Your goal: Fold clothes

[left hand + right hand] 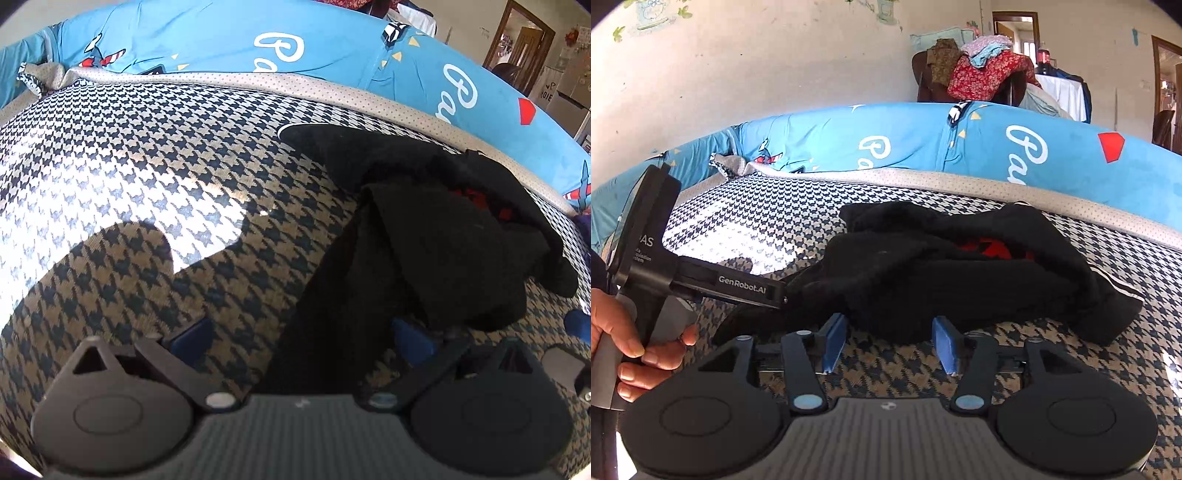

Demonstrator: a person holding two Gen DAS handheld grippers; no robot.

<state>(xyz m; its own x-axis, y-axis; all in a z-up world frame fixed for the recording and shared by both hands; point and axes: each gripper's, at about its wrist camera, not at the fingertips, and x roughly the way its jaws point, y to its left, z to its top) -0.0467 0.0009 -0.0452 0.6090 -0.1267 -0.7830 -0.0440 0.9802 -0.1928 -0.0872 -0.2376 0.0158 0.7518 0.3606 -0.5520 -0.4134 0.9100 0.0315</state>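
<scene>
Left wrist view: the left claw [299, 341] is sitting low over the houndstooth cover [147, 177], its blue pads spread wide apart, so it is standing open. The black garment [436, 236] is lying bunched in a loose heap to the right of centre, a bit of red print showing inside the folds. One dark flap is running down between the pads, and the right pad is looking pressed against or tucked under the cloth edge (hard to tell, it is all black there). No clamping showing. The blue printed bedding [229, 40] is rolling along the far edge.

Right wrist view: the right claw [888, 343] is also gaping open, pads apart and nothing between them, the garment's near edge lying just ahead of the tips. The heap is spreading crumpled across the cover, a striped cuff sticking out on the right. The left claw's body is reaching in from the left into the cloth's left end, a hand [631, 350] gripping its handle.

Progress, as a judgement: the garment is lying rumpled, not flat and not in a neat fold, so folding is looking far from finished. Spreading, smoothing and the folds themselves are all remaining.
</scene>
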